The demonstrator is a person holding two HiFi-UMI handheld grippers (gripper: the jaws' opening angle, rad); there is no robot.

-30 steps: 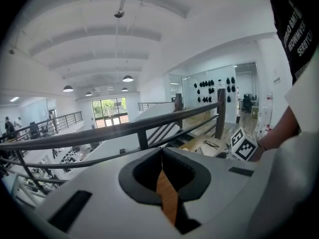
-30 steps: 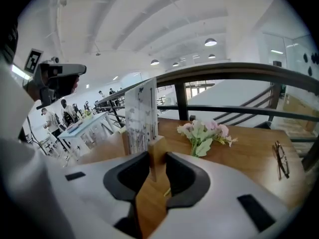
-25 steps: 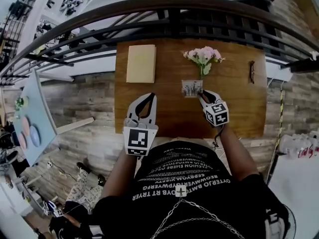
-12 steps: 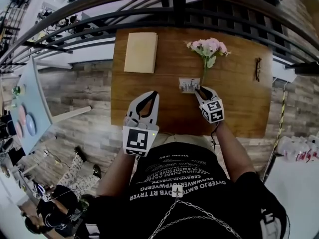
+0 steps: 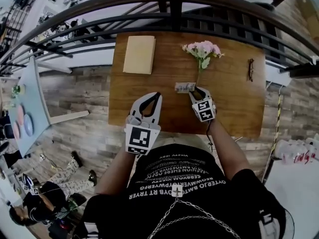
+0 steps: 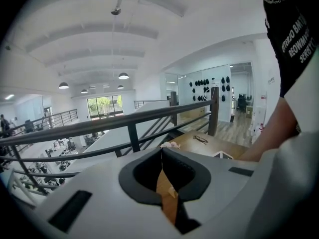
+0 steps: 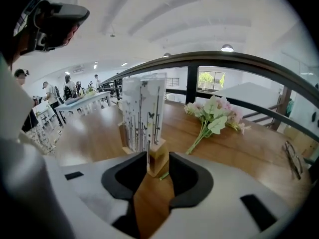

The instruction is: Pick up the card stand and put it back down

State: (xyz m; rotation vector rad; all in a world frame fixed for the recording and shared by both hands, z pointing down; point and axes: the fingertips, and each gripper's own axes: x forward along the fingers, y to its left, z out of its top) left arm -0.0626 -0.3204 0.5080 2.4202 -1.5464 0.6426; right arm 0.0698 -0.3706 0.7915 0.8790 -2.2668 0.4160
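The card stand (image 7: 143, 114), a tall printed card in a small wooden block, stands upright on the wooden table (image 5: 234, 103). In the head view the card stand (image 5: 185, 87) is just left of my right gripper (image 5: 196, 90). The block sits between the jaws of my right gripper (image 7: 158, 159), which have just been opening; the pads no longer squeeze it. My left gripper (image 5: 158, 94) hovers over the table's near edge, left of the stand, its tips touching and nothing in them. From the left gripper's (image 6: 160, 149) own camera the stand is hidden.
A beige notebook (image 5: 139, 55) lies at the table's far left. A bunch of pink flowers (image 5: 202, 50) lies just behind the stand, and glasses (image 5: 251, 69) at the far right. A dark railing (image 5: 169, 19) runs along the table's far side.
The right gripper came down with the card stand, which showed its face tilted before and now stands upright on the table. The left gripper edged forward a little.
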